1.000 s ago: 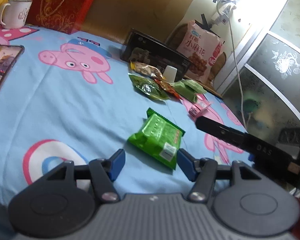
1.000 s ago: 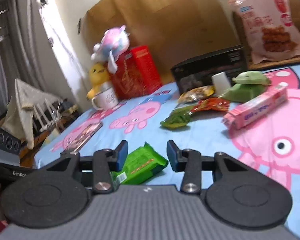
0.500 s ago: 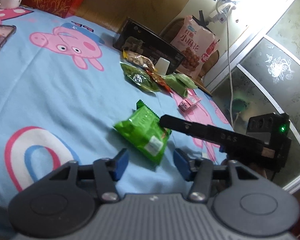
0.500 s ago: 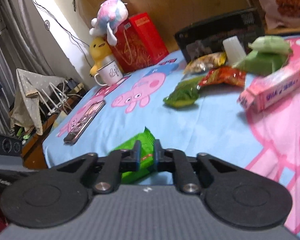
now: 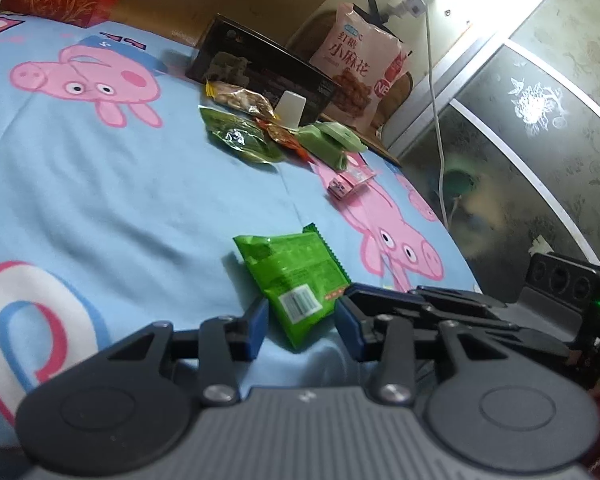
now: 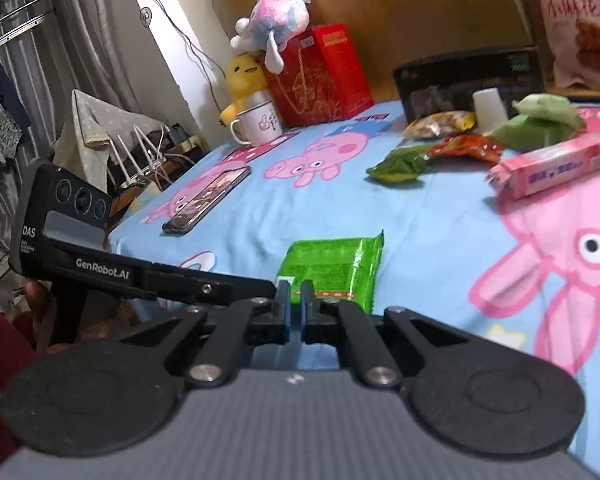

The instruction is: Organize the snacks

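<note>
A bright green snack packet [image 5: 292,276] lies on the blue cartoon-pig bedsheet [image 5: 120,200], one side raised a little. Its near end sits between the blue pads of my left gripper [image 5: 302,320], whose jaws are closing and stand just off the wrapper. My right gripper [image 5: 350,290] comes in from the right and is shut on the packet's edge. In the right wrist view the shut right gripper [image 6: 296,292] pinches the packet [image 6: 336,264] at its near corner, with the left gripper [image 6: 260,286] alongside.
Further back lie a dark green packet [image 5: 240,140], a peanut packet [image 5: 240,98], pale green packets [image 5: 328,140], a pink box [image 5: 350,182], a white cup [image 5: 290,108] and a black box [image 5: 260,72]. A phone [image 6: 208,196], mug [image 6: 258,124] and red box [image 6: 320,76] sit at the far side.
The right gripper's jaws shut on the green packet's edge and the packet turned and tipped. The left gripper's jaws narrowed around the packet's near end.
</note>
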{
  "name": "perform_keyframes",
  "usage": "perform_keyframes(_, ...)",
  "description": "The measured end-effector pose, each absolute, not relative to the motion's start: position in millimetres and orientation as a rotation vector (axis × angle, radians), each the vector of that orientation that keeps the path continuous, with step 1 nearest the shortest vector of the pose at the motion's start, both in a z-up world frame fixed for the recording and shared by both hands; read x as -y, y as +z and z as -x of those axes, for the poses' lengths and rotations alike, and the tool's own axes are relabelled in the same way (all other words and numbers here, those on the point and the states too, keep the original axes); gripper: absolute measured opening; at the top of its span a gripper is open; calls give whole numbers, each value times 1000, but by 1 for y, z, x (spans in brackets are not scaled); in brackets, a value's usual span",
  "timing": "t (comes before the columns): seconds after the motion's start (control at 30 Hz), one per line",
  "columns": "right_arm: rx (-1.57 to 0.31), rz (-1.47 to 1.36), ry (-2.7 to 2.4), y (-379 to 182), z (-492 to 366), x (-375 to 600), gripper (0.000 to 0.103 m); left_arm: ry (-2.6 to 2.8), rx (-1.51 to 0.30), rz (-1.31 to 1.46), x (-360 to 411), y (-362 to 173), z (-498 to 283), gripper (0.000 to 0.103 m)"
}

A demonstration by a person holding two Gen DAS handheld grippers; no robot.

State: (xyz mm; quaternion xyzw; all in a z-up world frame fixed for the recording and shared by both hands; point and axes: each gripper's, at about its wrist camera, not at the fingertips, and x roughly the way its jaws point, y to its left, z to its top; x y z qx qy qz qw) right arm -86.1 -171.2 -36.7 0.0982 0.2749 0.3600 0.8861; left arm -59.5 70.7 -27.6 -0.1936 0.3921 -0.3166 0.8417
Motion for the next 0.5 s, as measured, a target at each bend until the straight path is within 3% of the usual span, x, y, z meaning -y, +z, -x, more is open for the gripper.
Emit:
perform_keyframes(0.23,-502,-148,698,-31,92,178,13,-648,-778,407,-82,-18,67,44)
perform_keyframes(0.33,-490,-109,685,-33,92,178,19,-629,-771,418,-87,-16,67,48)
perform_keyframes(0.4,-490,-64,674,-36,92,175,31,-623,-780,430,-88,-16,65,50)
perform_keyframes(0.5,-488,-4,672,-39,94,169,33,-621,-802,446,-88,-19,61,52)
